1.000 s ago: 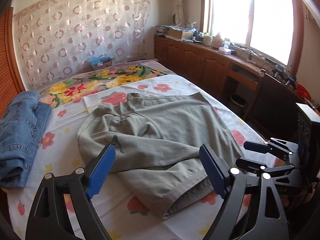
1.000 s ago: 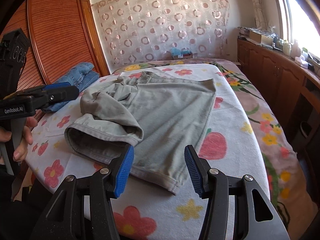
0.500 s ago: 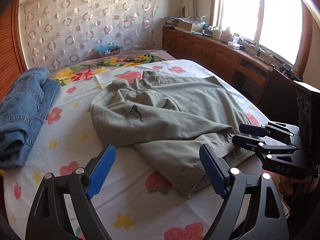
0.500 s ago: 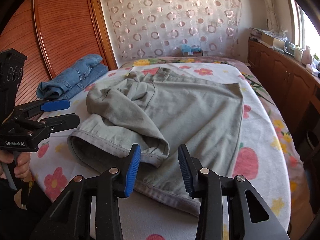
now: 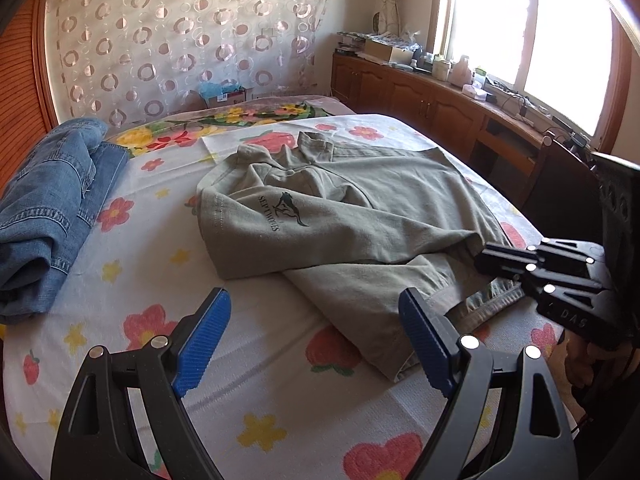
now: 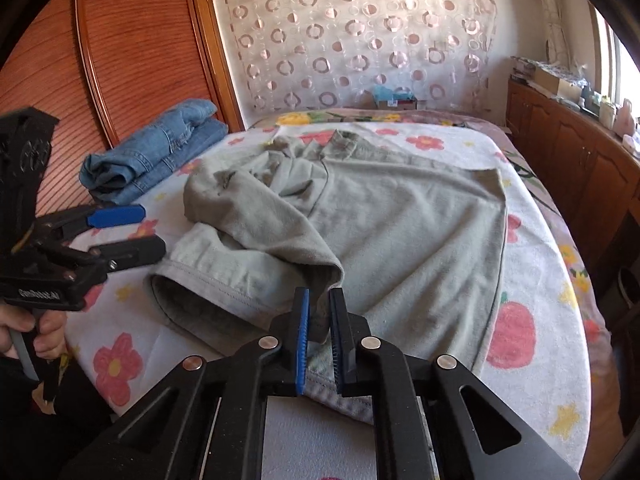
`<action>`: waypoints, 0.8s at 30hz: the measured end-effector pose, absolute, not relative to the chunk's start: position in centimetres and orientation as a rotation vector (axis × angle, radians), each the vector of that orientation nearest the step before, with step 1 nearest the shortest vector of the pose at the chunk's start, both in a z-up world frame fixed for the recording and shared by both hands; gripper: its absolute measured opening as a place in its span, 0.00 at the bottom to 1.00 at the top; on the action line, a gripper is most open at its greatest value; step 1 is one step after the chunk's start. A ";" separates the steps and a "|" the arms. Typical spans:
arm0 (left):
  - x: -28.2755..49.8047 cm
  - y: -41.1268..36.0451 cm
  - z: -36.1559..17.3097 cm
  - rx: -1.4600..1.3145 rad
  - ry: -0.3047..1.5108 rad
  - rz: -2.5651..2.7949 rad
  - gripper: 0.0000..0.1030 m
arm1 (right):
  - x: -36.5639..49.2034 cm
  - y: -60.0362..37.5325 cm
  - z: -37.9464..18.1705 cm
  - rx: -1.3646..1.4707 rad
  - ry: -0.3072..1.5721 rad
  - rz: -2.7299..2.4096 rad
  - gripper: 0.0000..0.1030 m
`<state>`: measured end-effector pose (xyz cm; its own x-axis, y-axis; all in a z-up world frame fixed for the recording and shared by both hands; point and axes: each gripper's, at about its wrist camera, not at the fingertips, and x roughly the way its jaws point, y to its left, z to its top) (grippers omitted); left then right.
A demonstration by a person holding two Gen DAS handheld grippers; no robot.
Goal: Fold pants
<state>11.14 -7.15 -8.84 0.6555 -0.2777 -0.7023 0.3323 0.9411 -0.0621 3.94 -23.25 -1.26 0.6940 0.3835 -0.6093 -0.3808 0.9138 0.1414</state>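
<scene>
Grey-green pants (image 6: 400, 232) are laid across a bed (image 5: 132, 248) covered with a flowered sheet, waistband toward the far end. One leg is folded back over the other, a dark printed logo (image 5: 286, 212) showing on the upper layer; its open hem lies near the bed's close edge.

Right tongs (image 6: 318, 336): jaws closing, almost together, a fold of the pants' fabric seen between the blue pads at the near corner of the doubled leg. In the left wrist view the same tongs (image 5: 500, 258) are seen from the side, nearly closed, at the cloth's edge.

Left tongs (image 5: 316, 340): held wide, nothing between the pads, above the sheet just short of the lower hem. In the right wrist view they (image 6: 132, 232) are seen apart from the cloth, gripped by a hand (image 6: 32, 332).

Folded blue jeans (image 5: 48, 208) are stacked at the bed's far left. A small cardboard box (image 5: 224, 94) with blue material inside is noted at the head of the bed, under a circle-patterned curtain (image 5: 180, 40). A wooden cabinet (image 5: 420, 96) under the window carries jars and boxes; contents cannot be made out.
</scene>
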 end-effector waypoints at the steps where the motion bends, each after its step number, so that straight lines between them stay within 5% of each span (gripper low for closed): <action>1: 11.1 -7.2 -8.8 0.076 0.782 -0.346 0.84 | 3.7 -23.3 -0.9 0.005 0.666 0.429 0.08; 24: 10.9 -7.9 -8.0 0.079 0.773 -0.361 0.84 | -1.7 -29.3 -0.5 0.032 0.721 0.330 0.06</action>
<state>10.95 -7.87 -7.96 0.6576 -0.2900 -0.6953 0.3471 0.9358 -0.0620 -1.70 -29.34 -0.46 0.7017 0.3071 -0.6428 -0.2851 0.9480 0.1417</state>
